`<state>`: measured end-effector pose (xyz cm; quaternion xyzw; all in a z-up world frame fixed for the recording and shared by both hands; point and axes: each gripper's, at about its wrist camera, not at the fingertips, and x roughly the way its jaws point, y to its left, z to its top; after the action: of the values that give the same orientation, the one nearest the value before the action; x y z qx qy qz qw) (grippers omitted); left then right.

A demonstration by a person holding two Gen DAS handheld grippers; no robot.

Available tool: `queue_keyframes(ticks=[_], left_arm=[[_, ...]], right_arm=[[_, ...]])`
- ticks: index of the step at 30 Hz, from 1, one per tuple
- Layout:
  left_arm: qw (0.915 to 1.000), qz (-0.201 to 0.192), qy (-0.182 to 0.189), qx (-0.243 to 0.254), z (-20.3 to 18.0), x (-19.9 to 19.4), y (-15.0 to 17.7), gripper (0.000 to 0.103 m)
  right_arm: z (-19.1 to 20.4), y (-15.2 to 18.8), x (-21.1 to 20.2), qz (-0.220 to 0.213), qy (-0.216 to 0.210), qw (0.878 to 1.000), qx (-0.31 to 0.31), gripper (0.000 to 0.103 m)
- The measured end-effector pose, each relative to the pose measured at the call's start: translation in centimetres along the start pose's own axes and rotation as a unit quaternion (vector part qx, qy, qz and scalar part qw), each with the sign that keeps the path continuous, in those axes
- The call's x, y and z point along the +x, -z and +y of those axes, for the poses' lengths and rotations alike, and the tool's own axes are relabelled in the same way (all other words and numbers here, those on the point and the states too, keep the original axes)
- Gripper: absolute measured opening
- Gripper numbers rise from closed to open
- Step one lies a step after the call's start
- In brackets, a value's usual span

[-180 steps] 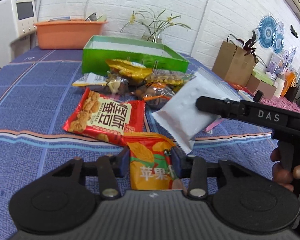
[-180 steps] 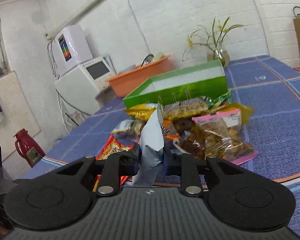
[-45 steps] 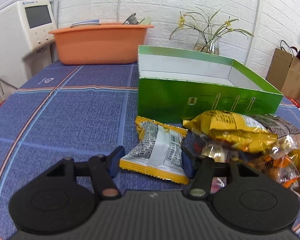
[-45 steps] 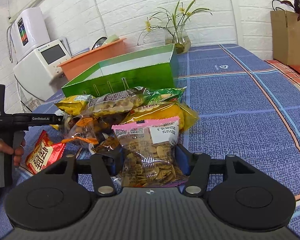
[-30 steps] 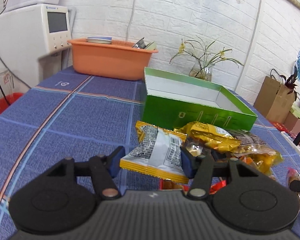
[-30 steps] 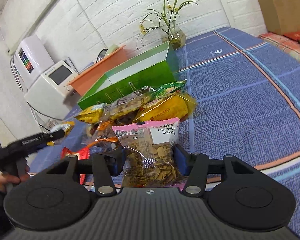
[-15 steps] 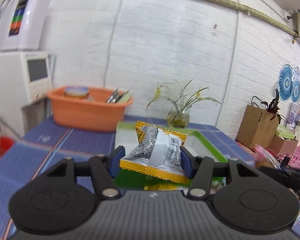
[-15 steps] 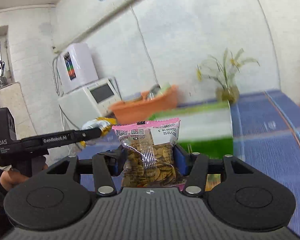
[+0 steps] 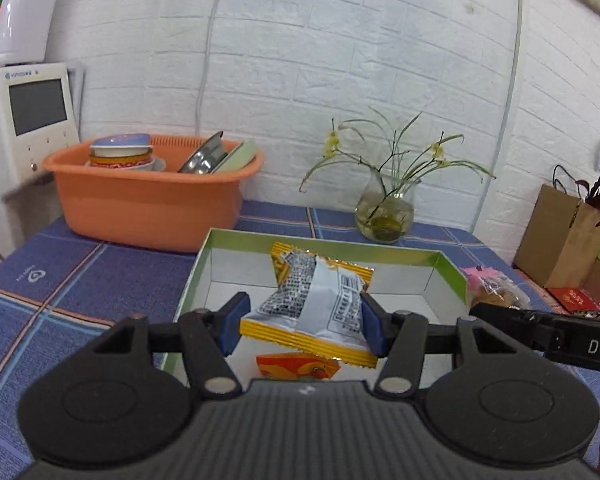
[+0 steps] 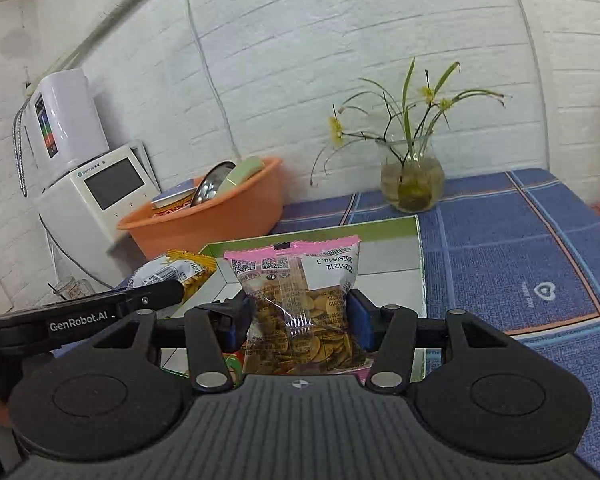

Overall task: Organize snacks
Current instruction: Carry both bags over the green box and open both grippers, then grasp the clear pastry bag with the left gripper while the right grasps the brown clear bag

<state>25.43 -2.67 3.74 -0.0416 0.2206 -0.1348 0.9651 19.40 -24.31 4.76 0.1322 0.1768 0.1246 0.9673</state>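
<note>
Snack packets hang over the green box [image 9: 204, 268]: left gripper [image 9: 304, 330] clamps a yellow-edged packet [image 9: 316, 300]; right gripper [image 10: 298, 322], beside "GenRobot.AI" lettering, clamps a pink-topped packet [image 10: 296, 300] stamped "20251212".

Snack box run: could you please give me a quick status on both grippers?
Left gripper shut on yellow packet, over green box. Right gripper shut on pink-topped bag, beside it. Orange packet lies in box; nothing blocking.

Readable lettering on the grippers, one packet and an appliance

The left gripper [image 10: 80, 322] is showing "GenRobot.AI"; the right gripper [image 9: 548, 340] is showing "DAS" (cut off at the frame edge); the pink-topped snack packet [image 10: 298, 312] is bearing an upside-down "20260510-3 / 2025 1212"; the white appliance [image 10: 100, 196] is reading roughly "vinabox".
</note>
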Motion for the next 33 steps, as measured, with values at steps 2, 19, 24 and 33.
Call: queue_keyframes(ticks=[2,19,24,33], left_arm=[[0.9999,0.002,-0.010,0.007,0.0,0.7,0.1,0.058],[0.9987,-0.024,-0.033,0.030,0.9,-3.0,-0.6,0.074],[0.9967,-0.028,-0.033,0.069,2.0,-7.7,0.9,0.080],[0.9955,0.050,0.044,0.068,3.1,-11.8,7.4,0.091]], right_arm=[[0.3,0.1,1.0,0.009,0.010,1.000,-0.007,0.087],[-0.6,0.8,-3.9,-0.010,-0.008,1.000,0.017,0.103],[0.2,4.2,-10.0,0.003,-0.077,0.997,-0.012,0.103],[3.6,10.1,-13.2,0.114,-0.090,0.985,-0.091,0.103]])
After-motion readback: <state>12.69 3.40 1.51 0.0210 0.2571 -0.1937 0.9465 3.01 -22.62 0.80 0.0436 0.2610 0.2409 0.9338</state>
